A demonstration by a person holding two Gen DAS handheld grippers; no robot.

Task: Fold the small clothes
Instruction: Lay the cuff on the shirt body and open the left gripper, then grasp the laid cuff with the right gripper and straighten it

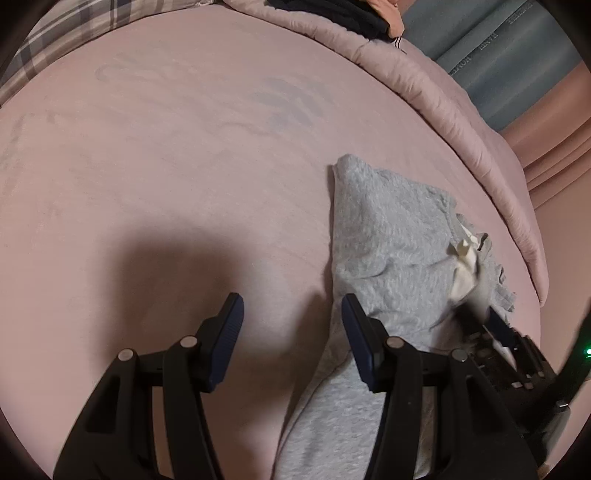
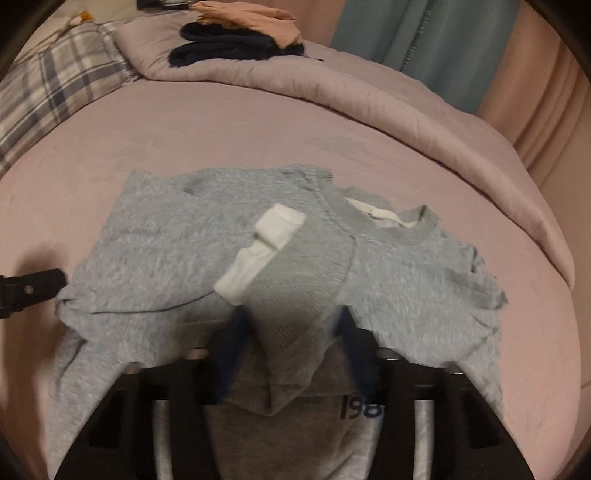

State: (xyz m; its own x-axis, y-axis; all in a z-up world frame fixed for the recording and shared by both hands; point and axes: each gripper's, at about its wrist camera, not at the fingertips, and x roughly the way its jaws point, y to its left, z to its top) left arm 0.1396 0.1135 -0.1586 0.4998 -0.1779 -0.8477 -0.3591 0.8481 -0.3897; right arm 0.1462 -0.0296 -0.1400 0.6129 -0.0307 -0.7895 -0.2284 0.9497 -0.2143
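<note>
Spread inside out across the middle of a pink bed sheet (image 2: 110, 140): a grey sweatshirt (image 2: 166, 251), neckband towards the far side, white label (image 2: 273, 236) on top.

Seen only from the right wrist: the whole width of the garment, part of a dark "198" print (image 2: 362, 404) on its near underside, and a ribbed fold bunched between the half-closed fingers of the right gripper (image 2: 291, 325). Too blurred to tell whether the pads press on the cloth.

Seen only from the left wrist: the left gripper (image 1: 291, 306) with jaws partly apart over bare sheet at the sweatshirt's left edge, right finger lying on the grey cloth, nothing gripped.

Rolled along the far and right sides: a pink quilt (image 2: 369, 110). Stacked on its far end: dark folded clothes (image 2: 229, 46) under a peach garment (image 2: 251, 14). At far left, a plaid pillow (image 2: 55, 85); behind the bed, a teal curtain (image 2: 424, 44). Draped over the right gripper's body: the near hem, hiding the sheet beneath.
</note>
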